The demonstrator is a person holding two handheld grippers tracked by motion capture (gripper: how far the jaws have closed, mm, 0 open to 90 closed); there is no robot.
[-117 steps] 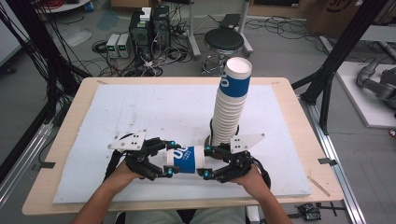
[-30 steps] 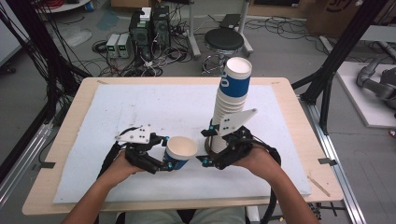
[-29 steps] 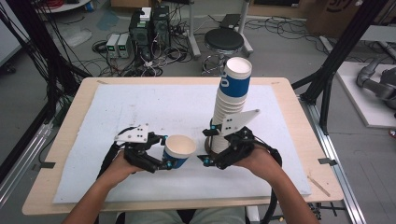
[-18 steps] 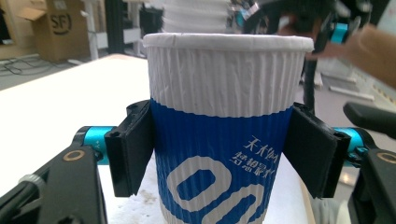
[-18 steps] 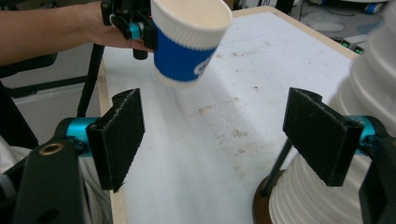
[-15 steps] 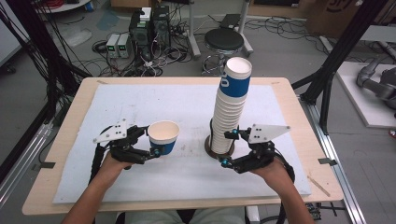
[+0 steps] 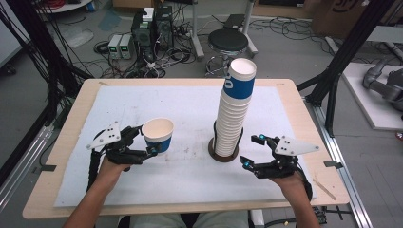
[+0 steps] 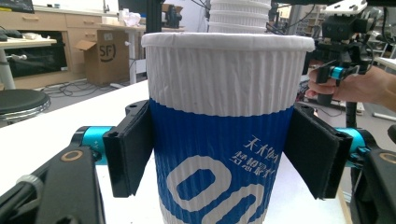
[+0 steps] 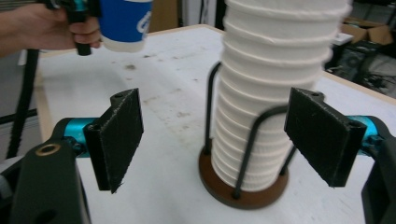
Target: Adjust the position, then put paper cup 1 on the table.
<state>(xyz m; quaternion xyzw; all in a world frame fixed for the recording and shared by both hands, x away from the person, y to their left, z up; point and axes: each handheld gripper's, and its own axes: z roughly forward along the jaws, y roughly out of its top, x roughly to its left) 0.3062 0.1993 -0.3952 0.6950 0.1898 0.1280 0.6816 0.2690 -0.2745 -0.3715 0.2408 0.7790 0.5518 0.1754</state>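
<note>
**Cup pulled away from the stack**

Both hands have moved apart since the earlier pictures. Before, the two grippers sat close together by the stack of cups (image 7: 234, 111). Now the left gripper (image 7: 145, 142) has carried one cup (image 7: 158, 134) off to the left side of the table (image 7: 294, 102), well apart from the stack. Its jaws are clamped on the cup's blue band and have just eased a little wider. The right gripper (image 7: 251, 151) sits just beside the stand (image 7: 223, 153), its jaws wide apart with nothing between them, and they have just opened more. That likely means one cup is now free.

The stack is tall, white and ribbed. Its stand is a round brown base with thin black wires. The cup is bumpy paper, white on top, blue below.
</note>
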